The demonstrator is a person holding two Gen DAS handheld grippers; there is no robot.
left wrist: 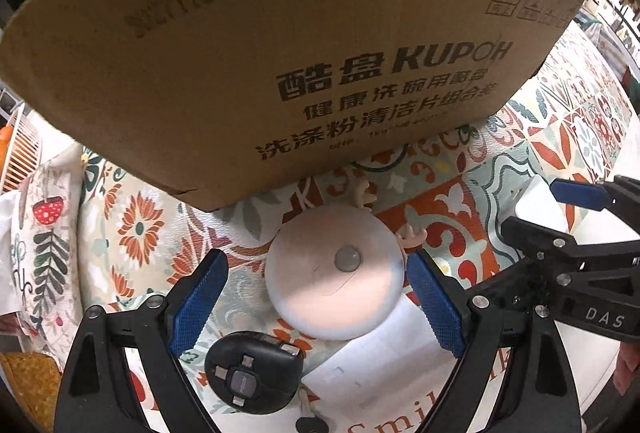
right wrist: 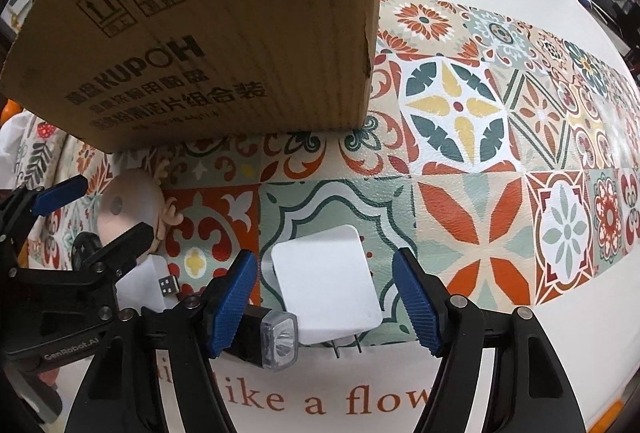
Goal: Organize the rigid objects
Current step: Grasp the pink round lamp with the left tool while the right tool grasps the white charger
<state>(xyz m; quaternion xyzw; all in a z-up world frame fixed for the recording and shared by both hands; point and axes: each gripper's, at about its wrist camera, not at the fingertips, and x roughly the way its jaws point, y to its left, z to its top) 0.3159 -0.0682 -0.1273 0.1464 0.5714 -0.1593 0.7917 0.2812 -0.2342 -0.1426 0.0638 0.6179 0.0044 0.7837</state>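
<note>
In the left wrist view, the left hand-held gripper (left wrist: 314,307) is spread around the round pink night light (left wrist: 335,275) on the tabletop (left wrist: 520,137), by the cardboard box (left wrist: 280,45); closing off-centre could squirt the disc into the black remote (left wrist: 253,371). In the right wrist view, the right hand-held gripper (right wrist: 325,303) is spread over the white charger (right wrist: 326,295), and its left finger (right wrist: 232,303) could snag the small flashlight (right wrist: 276,341) touching it.

Each wrist camera looks steeply down along its own open claw at the patterned tablecloth (right wrist: 460,137), close up. Both share the cardboard box (left wrist: 280,45) ahead and, seemingly, the round pink lamp (left wrist: 335,271).
</note>
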